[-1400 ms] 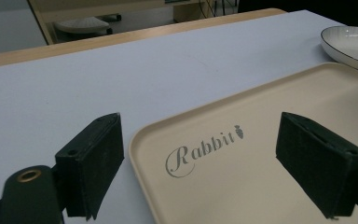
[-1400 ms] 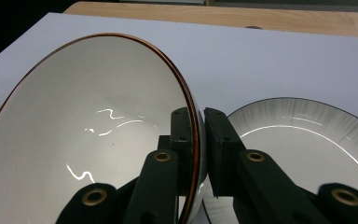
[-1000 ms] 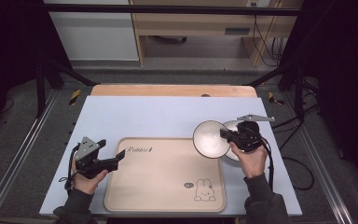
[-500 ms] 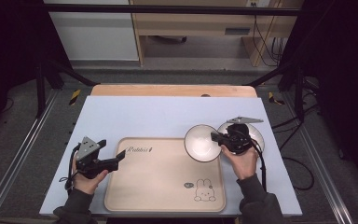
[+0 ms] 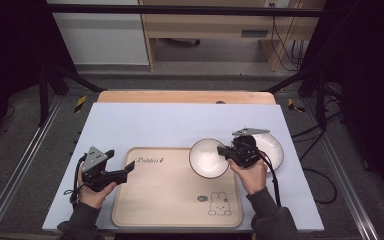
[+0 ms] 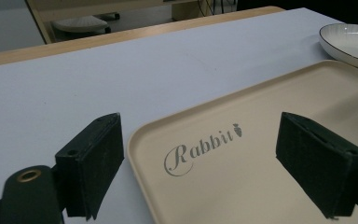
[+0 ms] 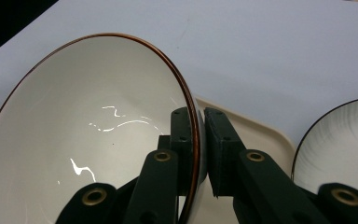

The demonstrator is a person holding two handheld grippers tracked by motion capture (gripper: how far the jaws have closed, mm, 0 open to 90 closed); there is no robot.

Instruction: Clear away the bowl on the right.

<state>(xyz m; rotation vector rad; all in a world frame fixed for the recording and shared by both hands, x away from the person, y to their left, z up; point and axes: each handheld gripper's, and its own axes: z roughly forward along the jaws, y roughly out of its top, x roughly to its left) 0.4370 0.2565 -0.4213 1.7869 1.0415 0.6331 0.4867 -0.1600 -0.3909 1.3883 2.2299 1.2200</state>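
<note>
Right gripper [image 7: 200, 154] clenched on the rim of a glossy white round ceramic bowl with thin brown edge [image 7: 88, 130], one black jaw inside, one outside; the bowl's lower part is cut off at the frame bottom in the right gripper view. In the high view the bowl [image 5: 207, 158] sits tilted over the top-right corner of the flat beige rounded-rectangle tray with "Rabbit" lettering and rabbit drawing [image 5: 170, 200]; can't tell if it touches the tray. The right hand [image 5: 252, 175] partly hides a white shallow plate with dark rim [image 5: 272, 150] just beside the tray. Left gripper [image 6: 200, 163] released, jaws wide apart over the tray's left corner, nothing between them. Pale blue matte tabletop [image 5: 180, 125] underneath.
</note>
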